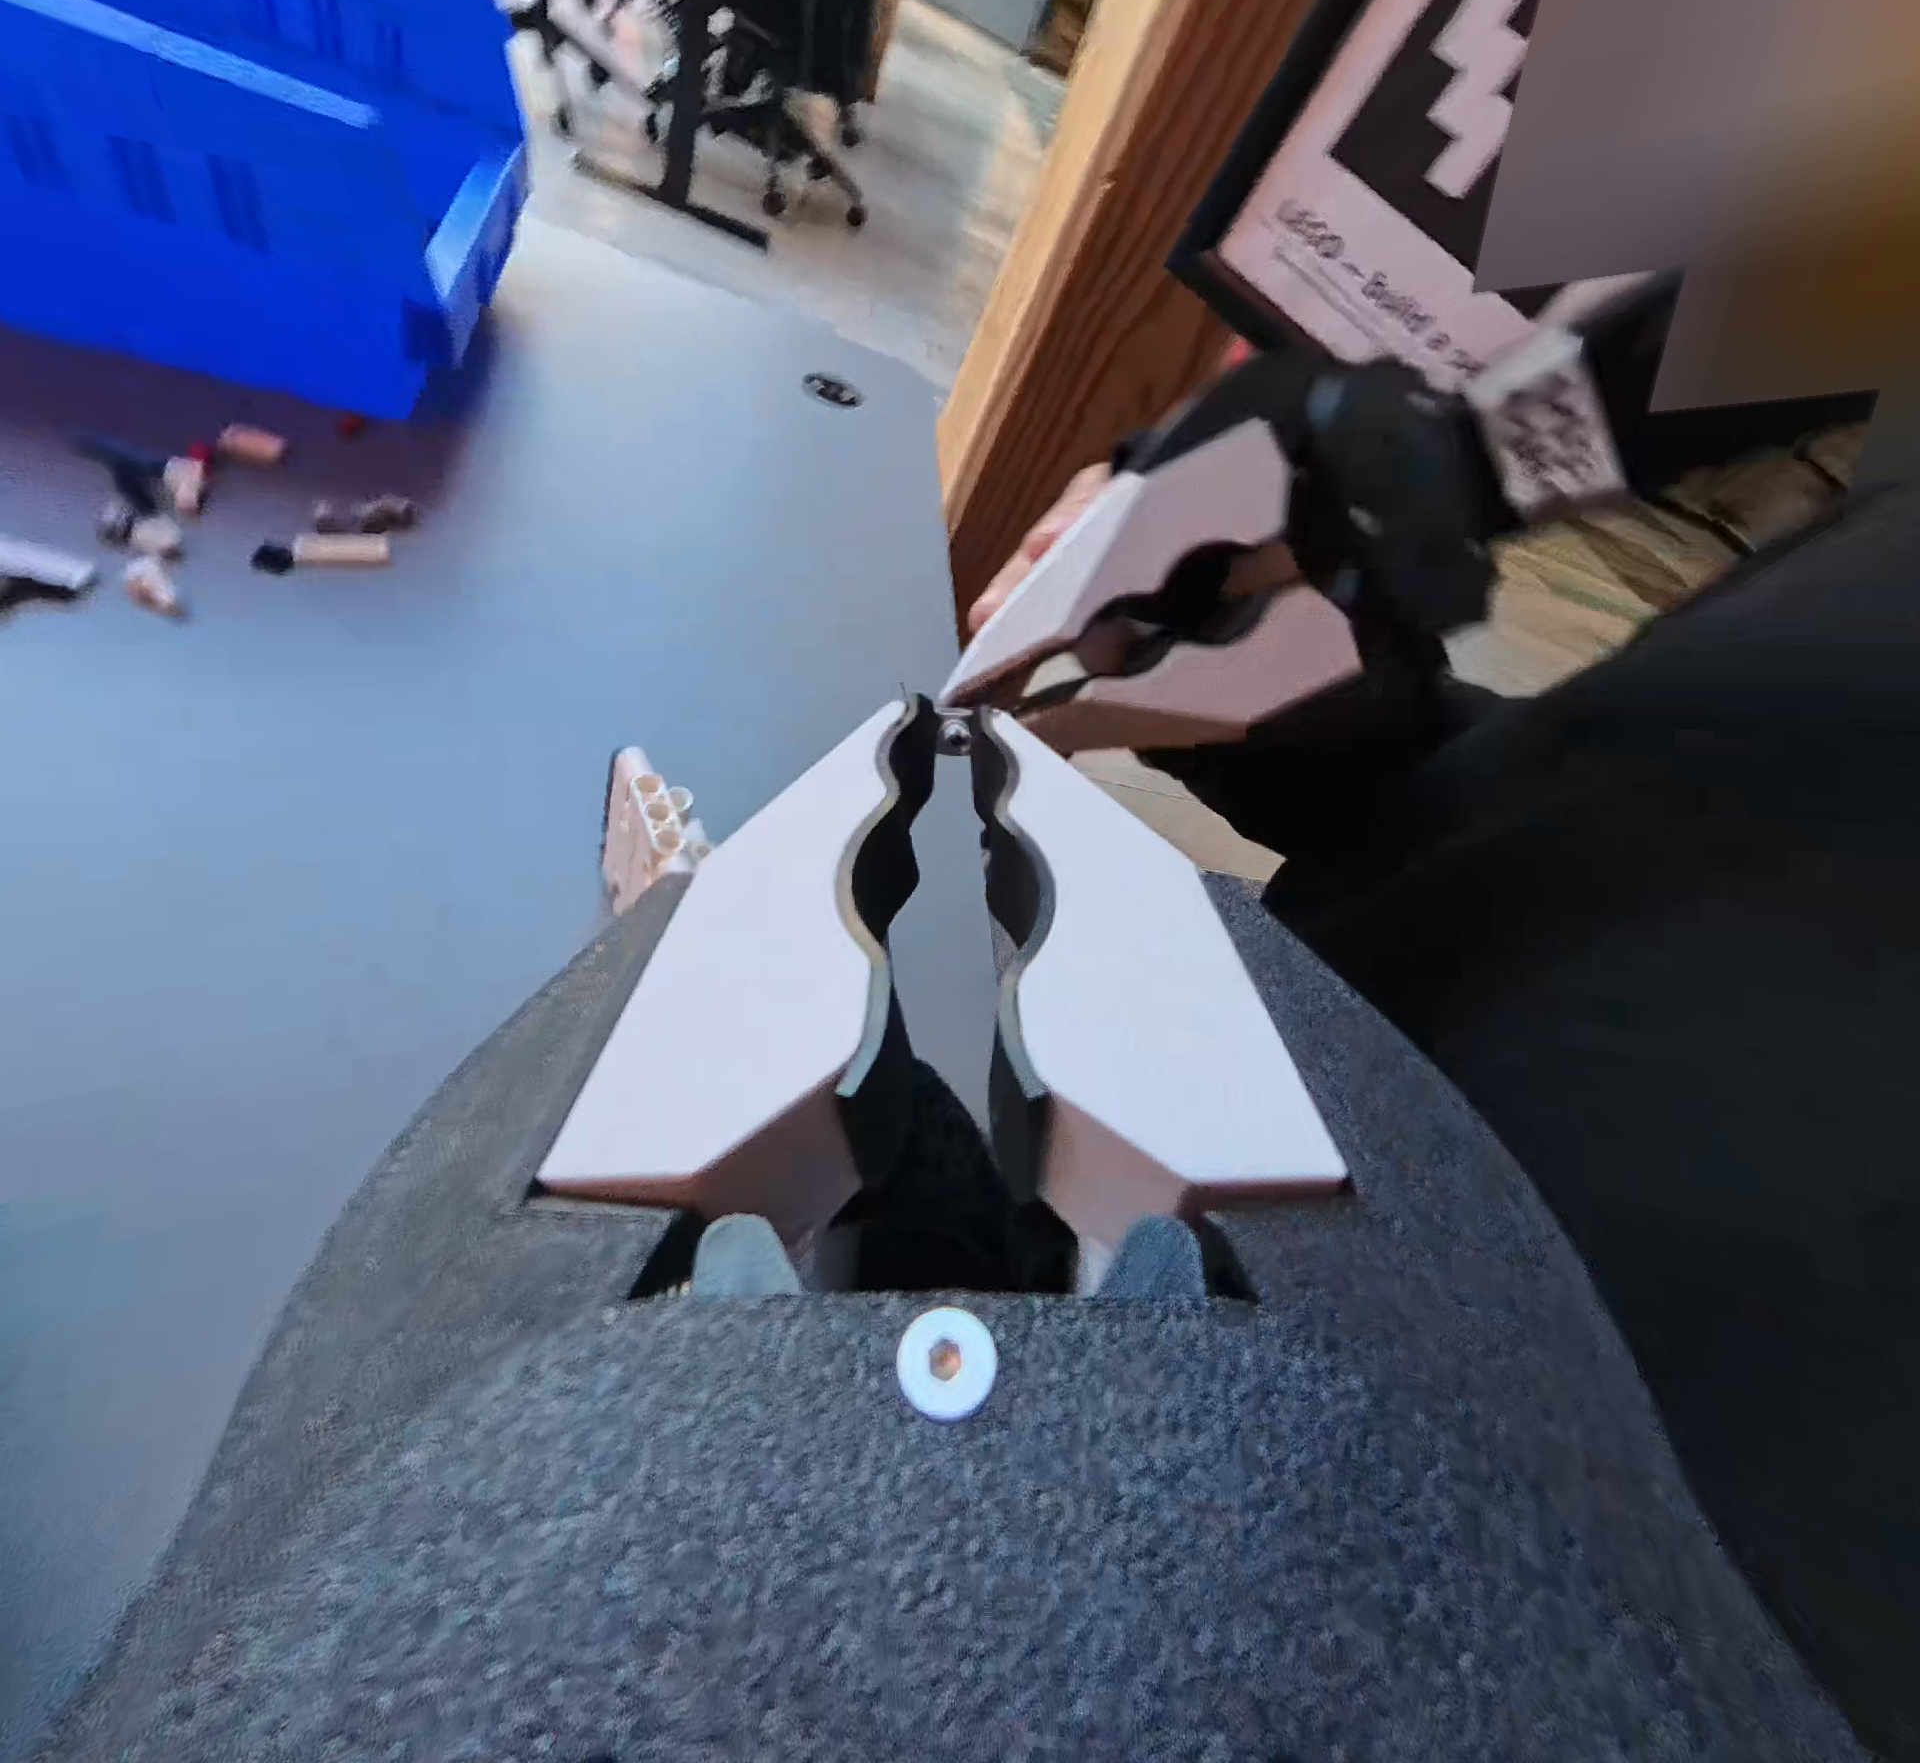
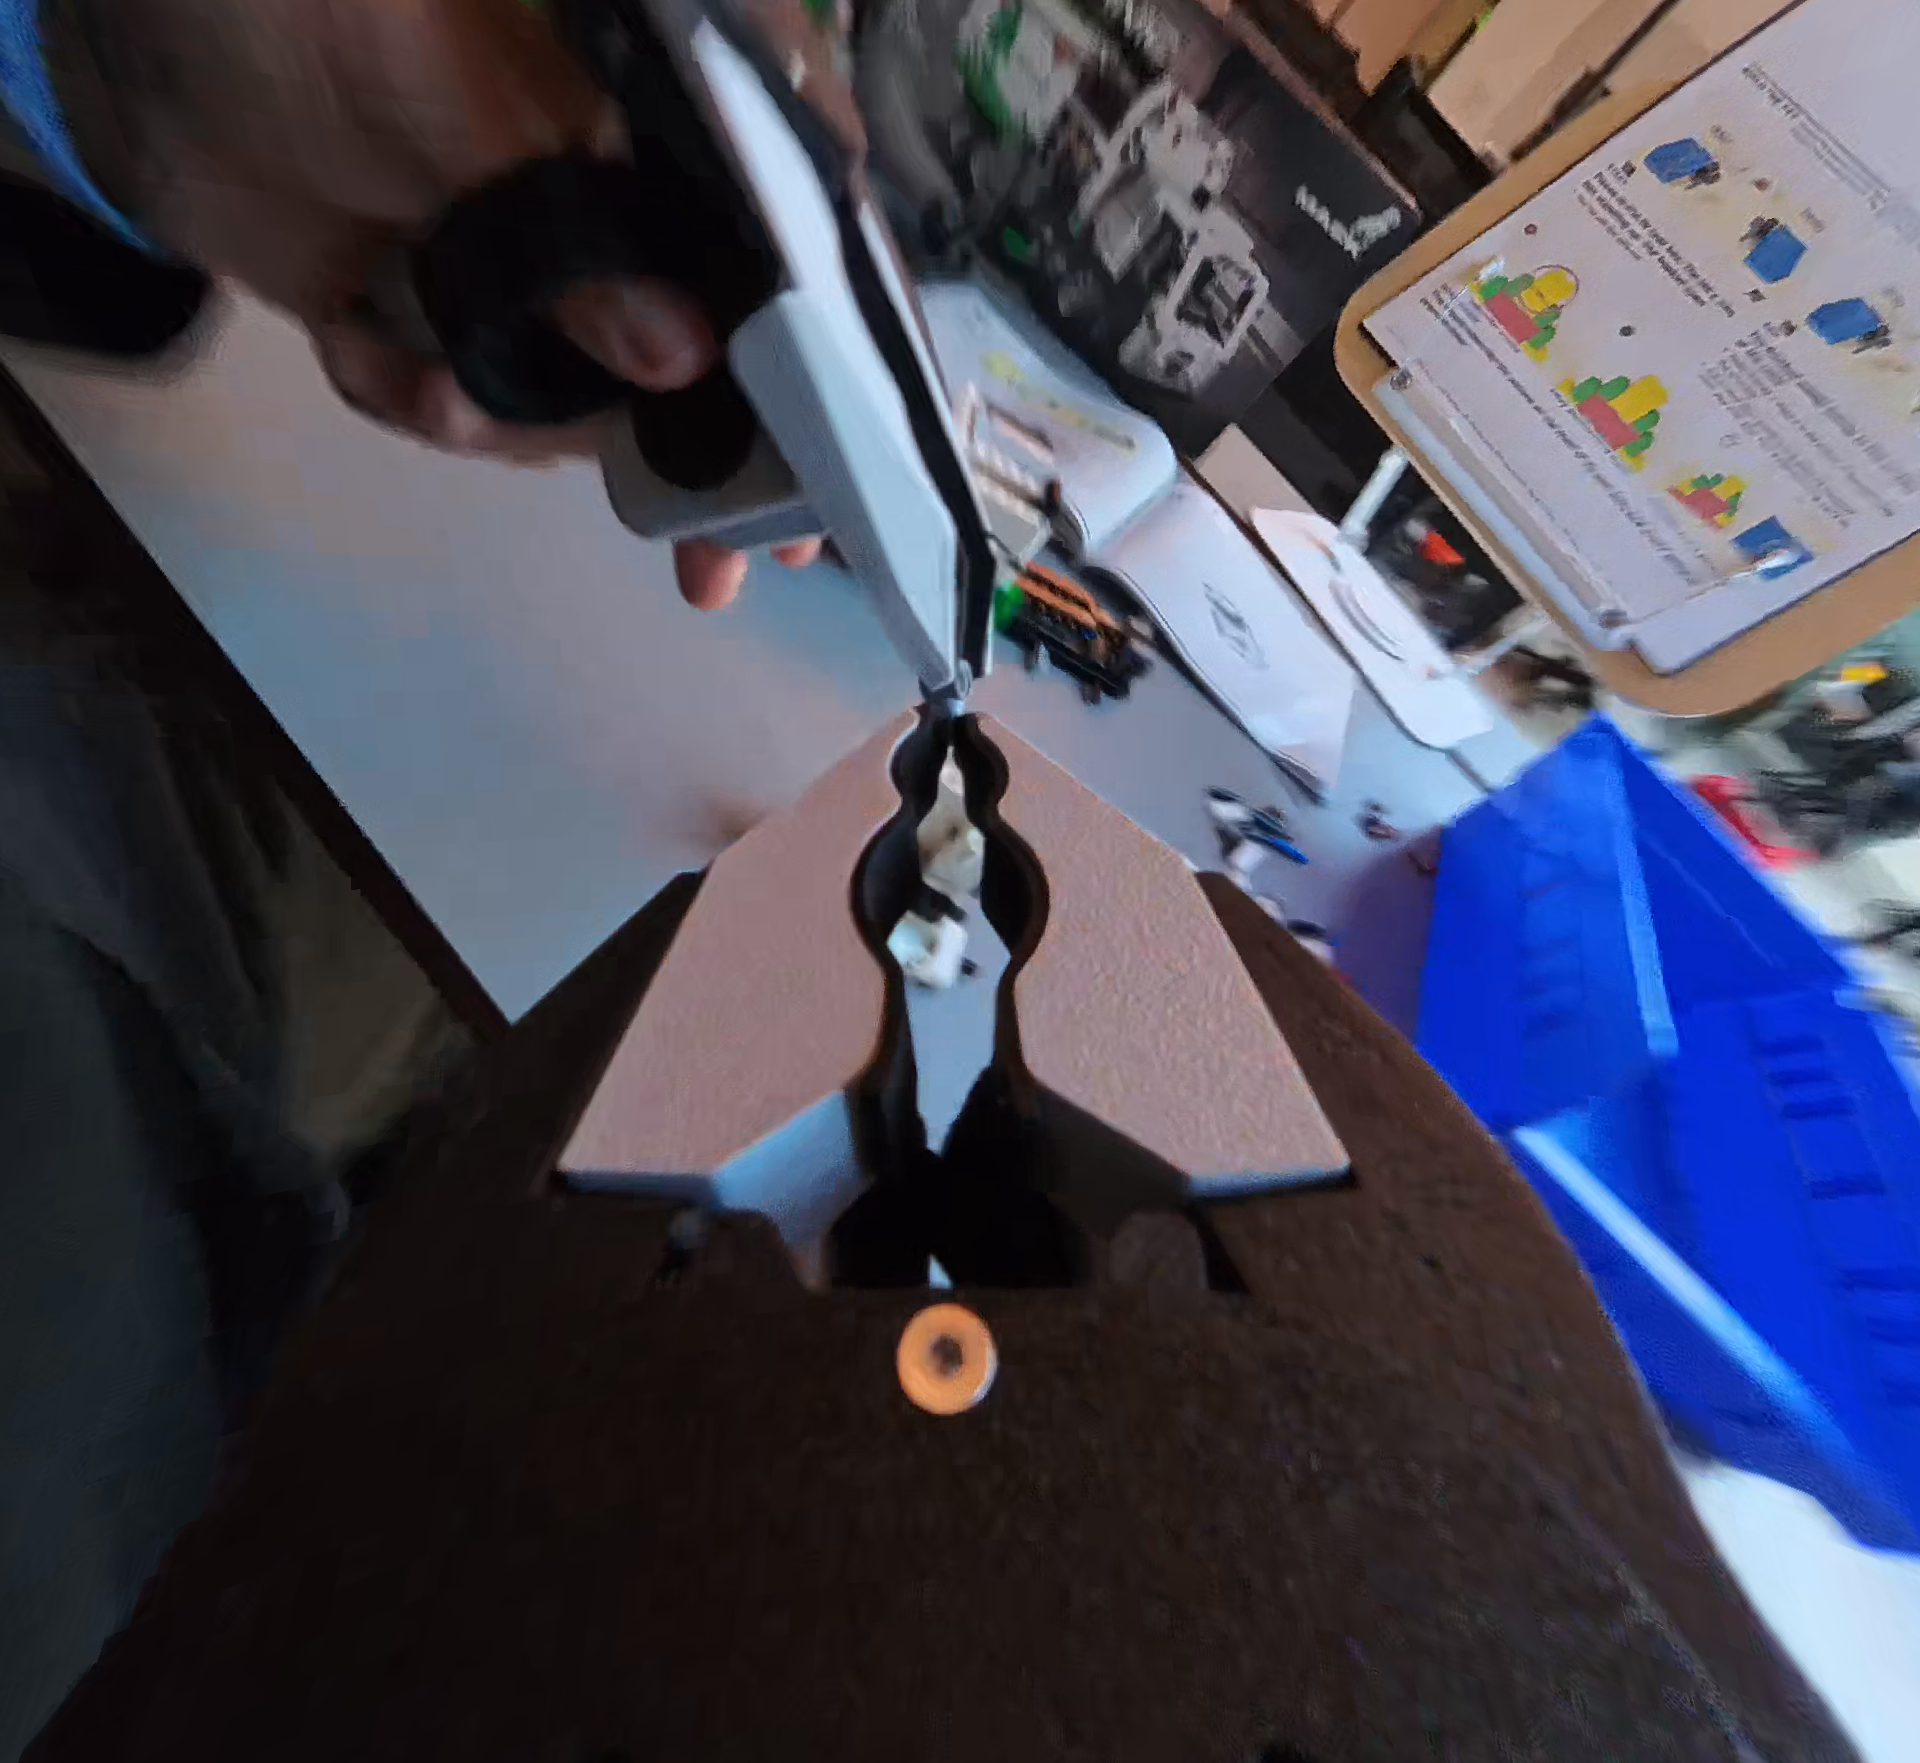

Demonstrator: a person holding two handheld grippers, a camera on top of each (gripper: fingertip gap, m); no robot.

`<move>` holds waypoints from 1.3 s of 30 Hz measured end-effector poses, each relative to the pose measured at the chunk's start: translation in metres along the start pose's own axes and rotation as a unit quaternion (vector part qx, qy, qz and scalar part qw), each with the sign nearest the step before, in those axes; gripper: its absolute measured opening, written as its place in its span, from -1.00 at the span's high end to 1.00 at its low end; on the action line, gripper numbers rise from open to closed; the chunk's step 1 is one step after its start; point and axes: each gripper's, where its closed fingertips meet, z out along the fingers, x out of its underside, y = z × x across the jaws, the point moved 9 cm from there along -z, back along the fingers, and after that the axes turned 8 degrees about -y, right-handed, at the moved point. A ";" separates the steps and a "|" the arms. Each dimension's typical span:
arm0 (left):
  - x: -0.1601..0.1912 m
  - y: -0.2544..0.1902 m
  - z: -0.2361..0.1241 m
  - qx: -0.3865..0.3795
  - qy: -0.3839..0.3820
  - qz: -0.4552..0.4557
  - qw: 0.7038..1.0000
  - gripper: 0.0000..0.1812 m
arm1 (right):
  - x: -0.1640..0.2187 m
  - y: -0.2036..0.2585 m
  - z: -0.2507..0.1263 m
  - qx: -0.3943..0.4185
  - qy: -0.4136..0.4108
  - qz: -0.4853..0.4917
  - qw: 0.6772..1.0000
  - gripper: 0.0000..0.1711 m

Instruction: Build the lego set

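Observation:
My left gripper [image 1: 951, 728] is shut on a small grey Lego piece [image 1: 954, 737] pinched at its fingertips, above the grey table. My right gripper [image 1: 961, 693] comes in from the right and meets it tip to tip. In the right wrist view my right gripper [image 2: 943, 726] is closed at the tips on the same small piece [image 2: 951, 683]. The left gripper [image 2: 951, 669], held by a hand [image 2: 312, 155], reaches down to it from above. A white brick [image 1: 649, 830] with round tubes shows beside my left finger. White pieces [image 2: 935, 944] lie on the table below the right gripper.
A blue bin [image 1: 239, 155] stands at the table's far left, with loose small pieces [image 1: 208, 508] in front of it. The right wrist view shows the blue bin [image 2: 1662, 1038], a clipboard with an instruction sheet [image 2: 1662, 342], a dark Lego box [image 2: 1143, 186], a booklet [image 2: 1226, 612] and a black-orange assembly [image 2: 1070, 612].

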 end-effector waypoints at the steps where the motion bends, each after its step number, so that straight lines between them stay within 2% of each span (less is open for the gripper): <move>1: -0.002 -0.002 -0.003 0.027 -0.011 0.021 0.999 0.94 | 0.001 -0.004 -0.004 -0.016 -0.042 0.065 0.997 0.96; 2: -0.003 -0.003 -0.005 0.056 -0.027 0.032 0.998 0.94 | 0.005 -0.011 -0.008 -0.037 -0.079 0.152 0.984 0.86; 3: -0.005 -0.005 -0.007 0.084 -0.046 0.033 0.995 0.94 | 0.009 -0.017 -0.010 -0.071 -0.117 0.250 0.959 0.71; 4: -0.006 -0.005 -0.008 0.103 -0.061 0.029 0.992 0.94 | 0.014 -0.023 -0.012 -0.117 -0.161 0.343 0.918 0.64; 6: -0.006 -0.003 -0.005 0.126 -0.074 0.022 0.989 0.95 | 0.019 -0.030 -0.016 -0.176 -0.251 0.466 0.830 0.67; 7: -0.006 -0.003 -0.004 0.133 -0.076 0.020 0.988 0.94 | 0.019 -0.030 -0.017 -0.183 -0.282 0.485 0.807 0.74; 15: -0.006 -0.001 0.002 0.194 -0.115 -0.033 0.974 0.94 | 0.016 -0.021 -0.011 -0.166 -0.272 0.431 0.844 0.84; 21: -0.007 -0.001 0.004 0.196 -0.118 -0.026 0.973 0.94 | 0.016 -0.020 -0.009 -0.164 -0.275 0.427 0.846 0.94; 28: -0.008 -0.002 0.003 0.196 -0.119 -0.021 0.973 0.94 | 0.017 -0.017 -0.009 -0.155 -0.263 0.417 0.856 0.95; 39: -0.006 0.000 0.001 0.207 -0.124 -0.032 0.970 0.94 | 0.015 -0.019 -0.010 -0.162 -0.284 0.419 0.847 0.92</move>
